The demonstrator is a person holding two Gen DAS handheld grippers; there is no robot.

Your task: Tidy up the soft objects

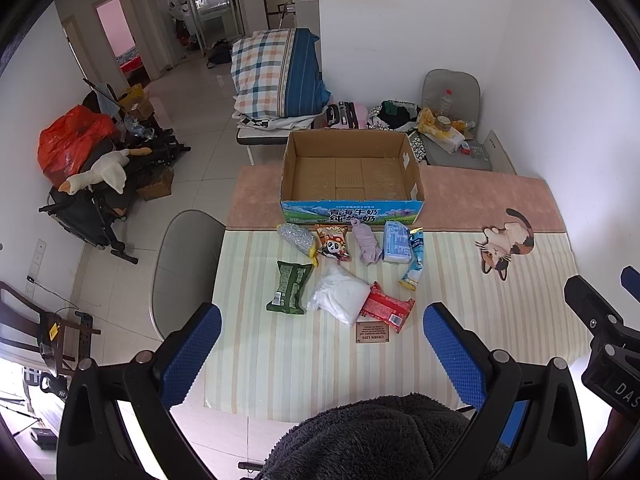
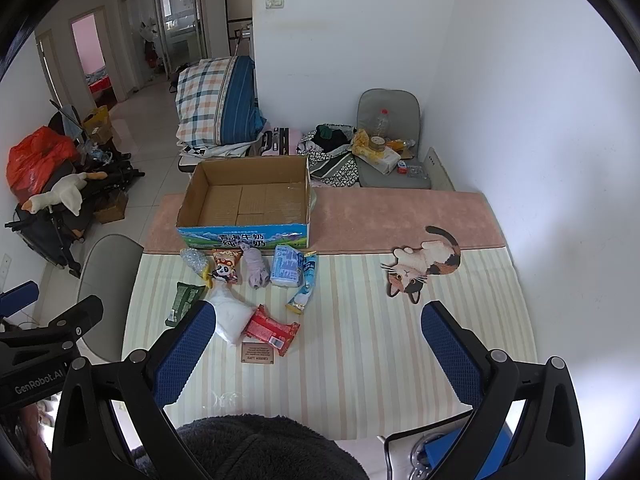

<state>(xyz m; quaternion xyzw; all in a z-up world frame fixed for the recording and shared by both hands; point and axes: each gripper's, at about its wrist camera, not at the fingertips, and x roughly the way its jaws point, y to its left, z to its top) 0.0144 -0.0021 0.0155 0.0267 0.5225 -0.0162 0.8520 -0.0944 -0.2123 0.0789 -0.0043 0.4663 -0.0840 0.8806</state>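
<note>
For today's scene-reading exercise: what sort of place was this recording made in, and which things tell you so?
Most likely a lived-in home, probably a dining or living area. A table with a striped cloth stands on a tiled floor, folded bedding is piled behind it, and a stuffed goose lies on clutter by open doorways to other rooms.

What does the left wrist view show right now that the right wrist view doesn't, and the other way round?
Only the left wrist view shows the whole green packet unobstructed, and the right claw entering from the right edge.

Only the right wrist view shows the left claw at its left edge, with its own blue finger covering part of the green packet.

Both show the empty milk carton box, the white pouch, the red packet, the panda snack bag, the cat-shaped mat, and each claw open, holding nothing.
</note>
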